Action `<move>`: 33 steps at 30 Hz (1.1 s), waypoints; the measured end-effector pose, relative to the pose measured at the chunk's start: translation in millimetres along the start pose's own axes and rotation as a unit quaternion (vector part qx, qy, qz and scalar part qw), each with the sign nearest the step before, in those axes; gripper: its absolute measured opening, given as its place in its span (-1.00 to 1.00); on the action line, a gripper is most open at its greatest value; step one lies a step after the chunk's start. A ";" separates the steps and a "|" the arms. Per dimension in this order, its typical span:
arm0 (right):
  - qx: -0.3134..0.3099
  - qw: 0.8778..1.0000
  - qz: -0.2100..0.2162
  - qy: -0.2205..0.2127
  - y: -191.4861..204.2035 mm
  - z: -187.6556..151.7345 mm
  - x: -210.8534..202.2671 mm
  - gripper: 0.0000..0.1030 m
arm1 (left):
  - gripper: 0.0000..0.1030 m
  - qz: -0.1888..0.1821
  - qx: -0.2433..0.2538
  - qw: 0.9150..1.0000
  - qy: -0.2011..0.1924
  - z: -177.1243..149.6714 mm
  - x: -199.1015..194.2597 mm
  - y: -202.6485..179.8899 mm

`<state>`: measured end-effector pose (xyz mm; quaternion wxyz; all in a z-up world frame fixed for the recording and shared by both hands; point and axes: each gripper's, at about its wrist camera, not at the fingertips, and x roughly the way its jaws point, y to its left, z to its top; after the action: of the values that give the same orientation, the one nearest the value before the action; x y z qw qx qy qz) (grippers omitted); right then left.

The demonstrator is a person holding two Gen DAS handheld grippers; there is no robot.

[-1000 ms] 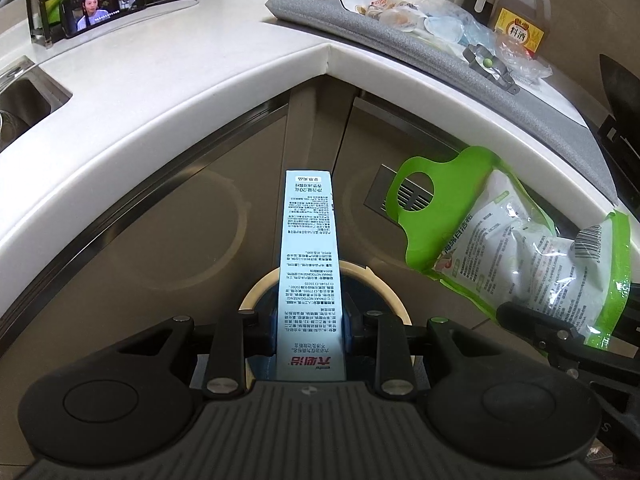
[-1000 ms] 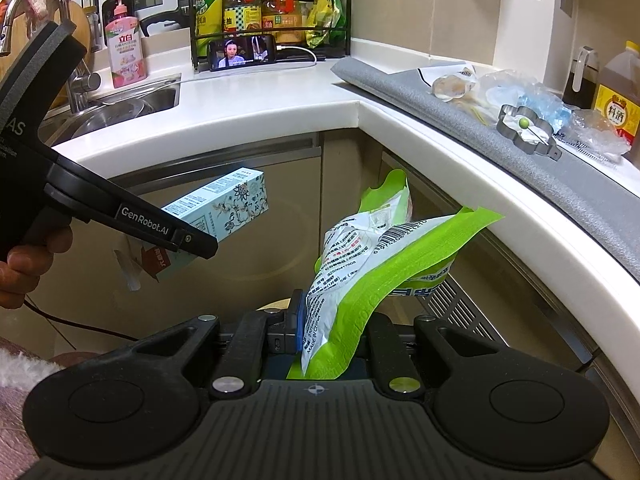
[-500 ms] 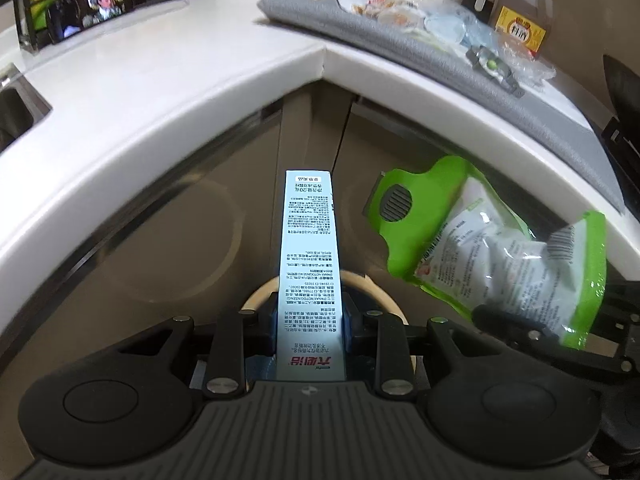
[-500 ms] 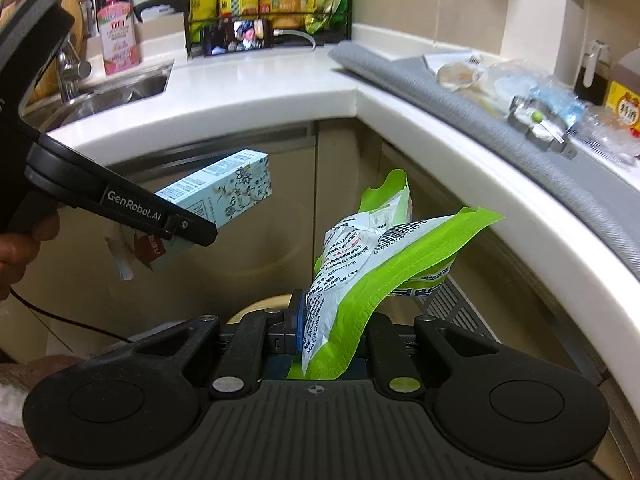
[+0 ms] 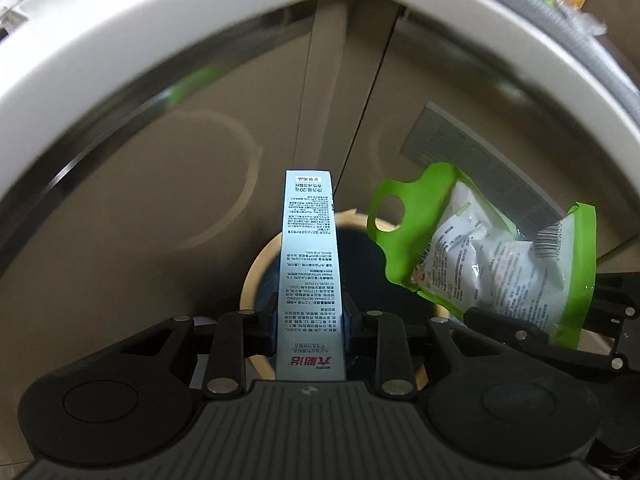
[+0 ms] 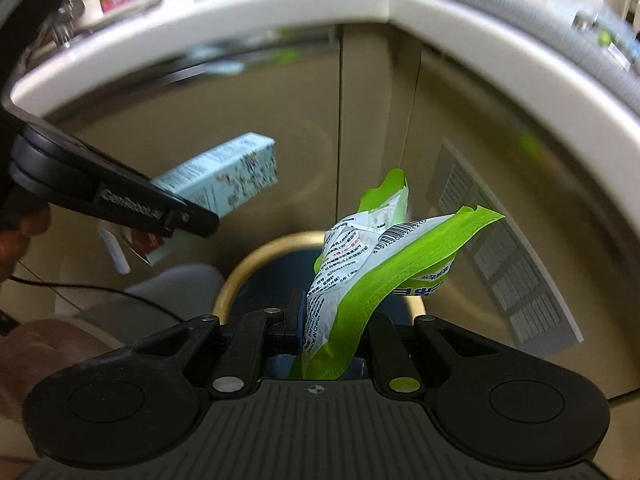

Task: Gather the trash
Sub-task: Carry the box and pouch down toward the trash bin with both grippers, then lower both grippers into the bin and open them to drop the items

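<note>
We record the left gripper [image 5: 310, 320] clamped on a long pale-blue printed carton [image 5: 310, 264], its pads pressing both long sides, the carton pointing away from the camera. From the right wrist view the same carton [image 6: 224, 176] hangs tilted in the air, left of centre, below the countertop edge [image 6: 280, 12]. The right gripper [image 6: 332, 332] pinches a crumpled green-and-white plastic pouch [image 6: 372, 264] by its lower end; the jaws stand almost together on the thin film. Both items hang above a round bin with a tan rim [image 6: 264, 252] and dark interior, standing on the floor before the beige cabinet doors [image 6: 256, 128]. Neither item touches the bin rim. Both frames show motion blur.
</note>
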<state>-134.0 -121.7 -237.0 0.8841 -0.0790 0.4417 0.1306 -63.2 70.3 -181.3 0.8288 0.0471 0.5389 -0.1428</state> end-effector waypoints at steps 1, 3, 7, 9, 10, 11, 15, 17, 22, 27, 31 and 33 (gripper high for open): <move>0.002 1.000 0.003 0.010 -0.7 -1.3 5.5 -0.76 | -0.39 0.003 0.000 1.000 0.008 -0.5 5.5 1.0; 0.007 1.000 0.009 0.023 -1.7 -4.2 13.1 -0.76 | -0.39 0.003 -0.002 1.000 0.023 -1.4 15.7 2.1; 0.006 0.999 0.016 0.042 -4.3 -9.8 24.8 -0.76 | -0.39 0.010 0.004 0.999 0.042 -4.0 31.6 0.7; 0.007 0.999 0.017 0.050 -6.5 -11.4 29.8 -0.76 | -0.39 0.011 0.008 0.999 0.048 -6.3 36.9 0.5; 0.009 0.998 0.018 0.054 -6.6 -11.4 32.3 -0.76 | -0.39 0.012 0.012 0.999 0.051 -7.1 39.9 0.3; 0.012 0.998 0.019 0.057 -7.8 -12.3 35.0 -0.76 | -0.39 0.012 0.015 0.998 0.054 -7.3 43.3 -1.0; 0.025 0.997 0.019 0.075 -10.1 -19.7 49.7 -0.76 | -0.39 0.015 0.029 0.997 0.069 -10.5 58.3 -8.4; 0.027 0.996 0.015 0.083 -11.8 -20.7 55.4 -0.75 | -0.39 0.016 0.034 0.996 0.077 -12.3 65.6 -11.4; 0.022 0.995 0.014 0.097 -8.9 -19.7 68.7 -0.75 | -0.39 0.019 0.044 0.995 0.088 -6.7 86.3 -22.4; 0.016 0.993 0.011 0.112 -10.1 -14.1 86.5 -0.75 | -0.39 0.020 0.048 0.992 0.111 -8.3 107.5 -25.9; 0.019 0.992 0.011 0.125 -14.6 -15.3 92.6 -0.75 | -0.39 0.021 0.056 0.989 0.132 -8.6 125.0 -29.1; 0.022 0.991 0.010 0.132 -16.4 -16.1 96.2 -0.75 | -0.39 0.022 0.058 0.988 0.138 -7.9 133.3 -30.3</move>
<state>-86.0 -125.9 -323.3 0.8180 -0.0715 0.5584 0.1182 -28.4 18.4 -303.2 0.7450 0.1265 0.6381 -0.1475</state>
